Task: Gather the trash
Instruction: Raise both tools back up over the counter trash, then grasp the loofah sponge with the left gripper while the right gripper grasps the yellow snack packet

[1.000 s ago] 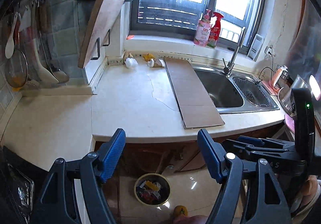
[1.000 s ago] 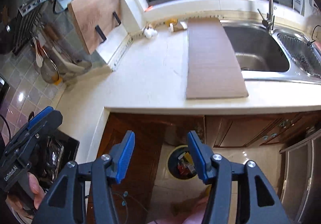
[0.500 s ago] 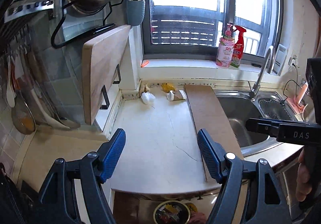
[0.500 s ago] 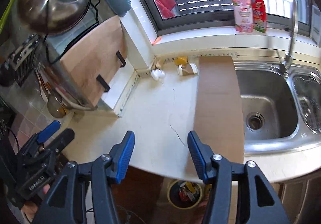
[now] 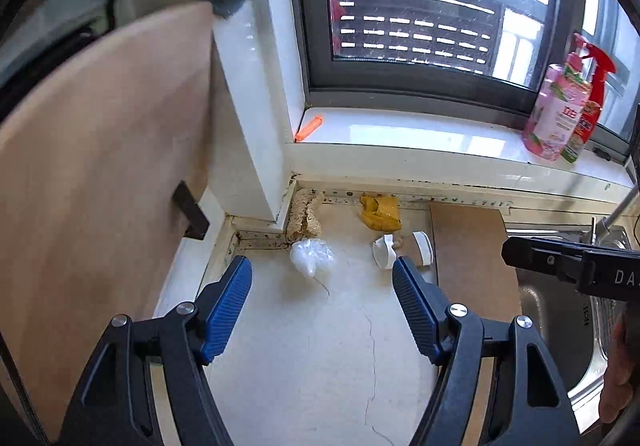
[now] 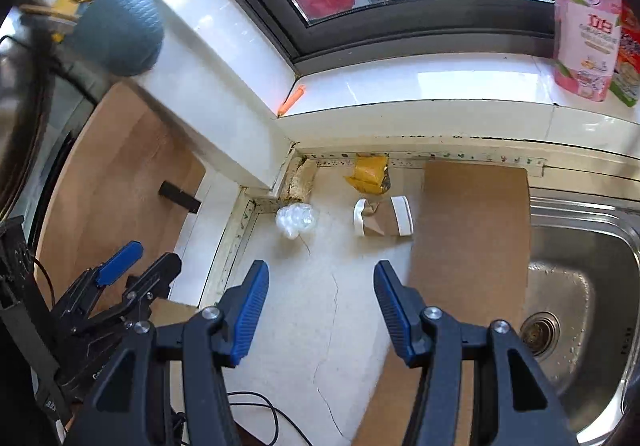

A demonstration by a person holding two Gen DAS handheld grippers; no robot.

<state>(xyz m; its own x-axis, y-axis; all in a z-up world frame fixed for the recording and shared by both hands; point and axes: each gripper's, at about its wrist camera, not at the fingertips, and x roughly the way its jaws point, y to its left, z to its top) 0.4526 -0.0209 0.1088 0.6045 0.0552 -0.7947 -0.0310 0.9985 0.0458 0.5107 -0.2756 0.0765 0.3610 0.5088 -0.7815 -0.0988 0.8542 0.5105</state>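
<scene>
Now the trash lay straight ahead of our fingers: a crumpled plastic wad (image 5: 311, 256) just beyond the left gripper (image 5: 322, 296), a crushed paper cup (image 6: 382, 217) ahead of the right gripper (image 6: 320, 312), and a yellow wrapper (image 5: 380, 211) further back, against the wall strip. All three sat on the counter (image 5: 320, 346) in the corner under the windowsill (image 5: 400, 130), still untouched. A second earlier both grippers had hung over the floor, looking down on a bin by the cabinets; since then we had swept in over the counter, so the corner filled both views. The left fingers had just been closing a little with nothing between them, and stood apart and empty; the right fingers also stood apart and empty. A cardboard sheet (image 6: 472, 238) lay just right of the cup, beside the sink (image 6: 580, 286). We judged collection not yet begun, with the first pickup next.
</scene>
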